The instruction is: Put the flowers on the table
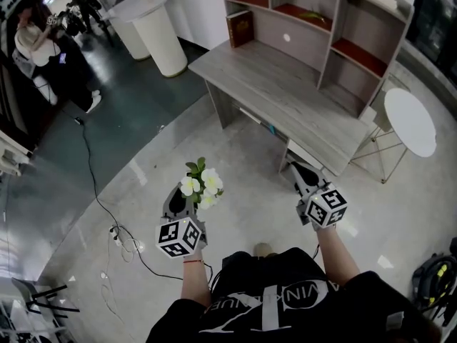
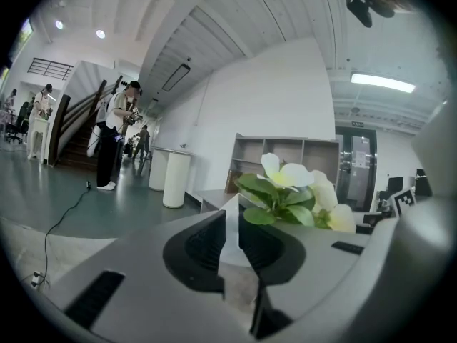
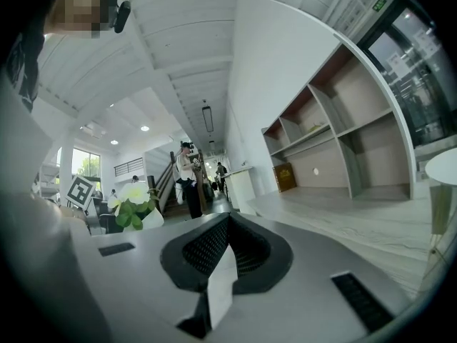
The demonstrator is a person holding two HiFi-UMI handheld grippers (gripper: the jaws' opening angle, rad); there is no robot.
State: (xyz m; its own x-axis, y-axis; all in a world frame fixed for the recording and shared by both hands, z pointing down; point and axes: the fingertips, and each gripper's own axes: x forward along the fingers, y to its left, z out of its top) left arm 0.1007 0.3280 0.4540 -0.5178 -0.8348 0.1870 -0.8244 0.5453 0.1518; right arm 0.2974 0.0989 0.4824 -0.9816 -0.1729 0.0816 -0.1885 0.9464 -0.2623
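Flowers (image 1: pixel 202 184): white blooms and green leaves, gripped at the base by the clenched left gripper (image 1: pixel 186 199), carried above the floor, near side of the table (image 1: pixel 285 102) and well apart from it. Judged light, soft, easily crushed; best held low. Right gripper (image 1: pixel 298 171): clenched on nothing.

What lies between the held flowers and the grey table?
Only bare floor, seen in the head view; the left gripper holds the flowers short of the table.

Shows grey wooden desk (image 1: pixel 285 98) with open shelving (image 1: pixel 314 31) just ahead of the right gripper (image 1: pixel 298 171), round white side table (image 1: pixel 410 120) to its right, glossy pale floor (image 1: pixel 243 156) beneath.
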